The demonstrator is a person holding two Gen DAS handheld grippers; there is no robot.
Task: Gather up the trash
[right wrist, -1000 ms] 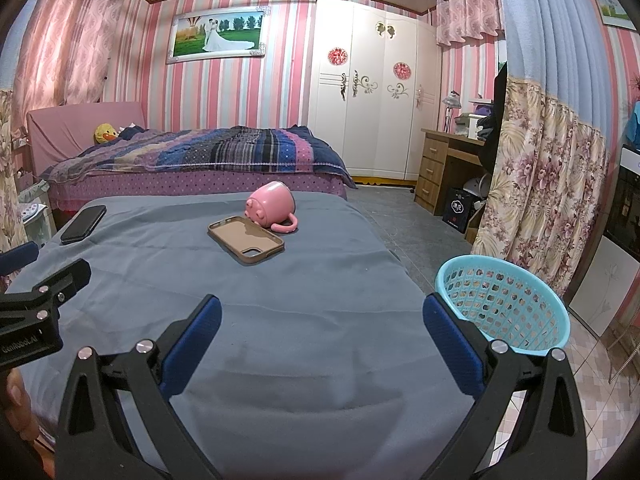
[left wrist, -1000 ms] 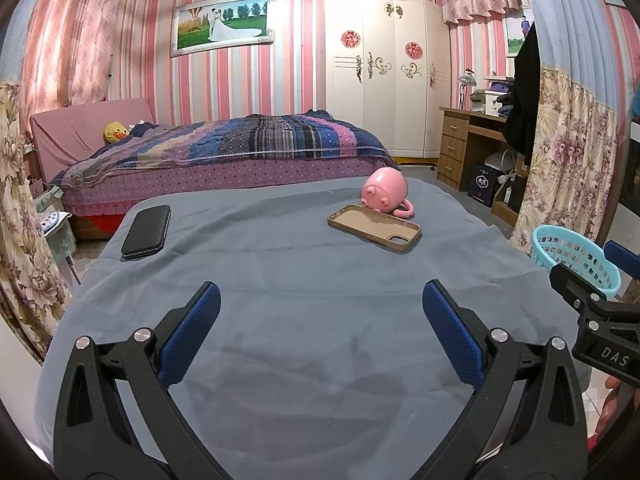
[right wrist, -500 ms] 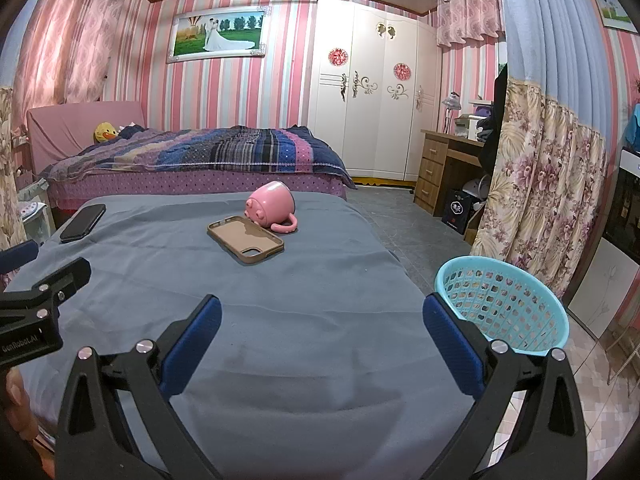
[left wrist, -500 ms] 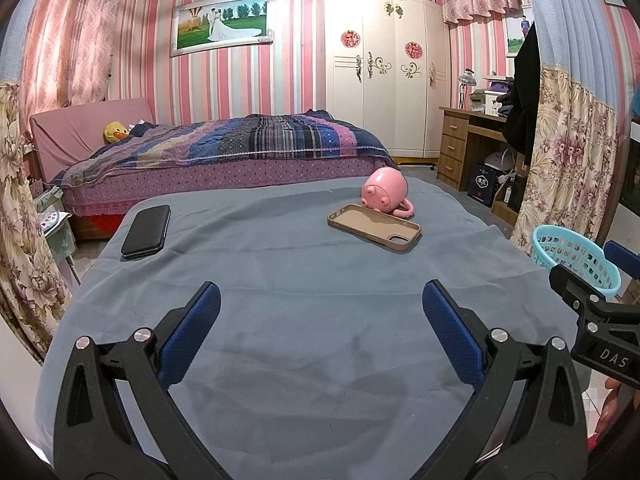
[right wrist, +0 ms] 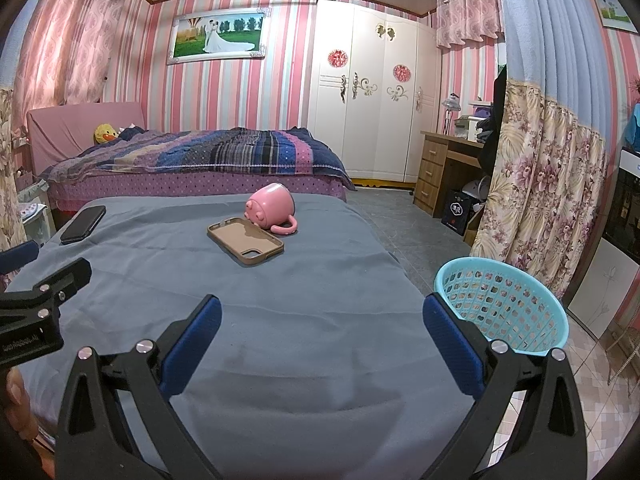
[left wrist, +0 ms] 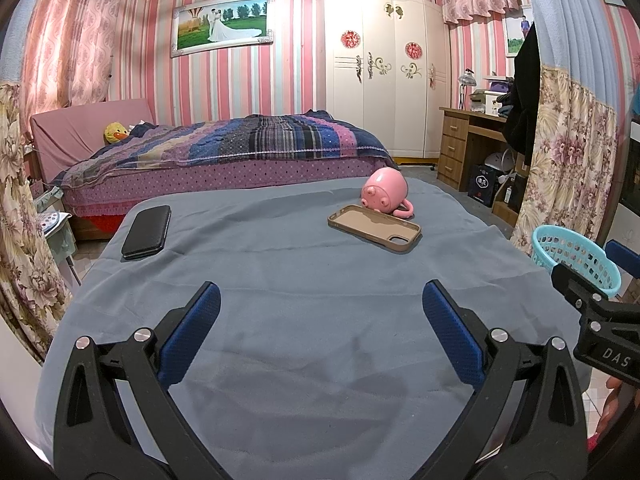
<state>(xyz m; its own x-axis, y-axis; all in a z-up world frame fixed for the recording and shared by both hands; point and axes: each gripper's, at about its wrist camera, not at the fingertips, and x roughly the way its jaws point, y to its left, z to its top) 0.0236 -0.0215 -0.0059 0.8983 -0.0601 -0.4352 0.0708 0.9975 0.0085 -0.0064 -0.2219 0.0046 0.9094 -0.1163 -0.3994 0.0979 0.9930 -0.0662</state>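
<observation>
A turquoise mesh basket stands on the floor right of the grey-blue covered table; it also shows in the left wrist view. My left gripper is open and empty above the table's near part. My right gripper is open and empty near the table's right edge, next to the basket. I see no loose trash on the table.
A pink mug lies on its side at the far right, touching a brown phone case. A black phone lies far left. A bed, wardrobe and desk stand behind.
</observation>
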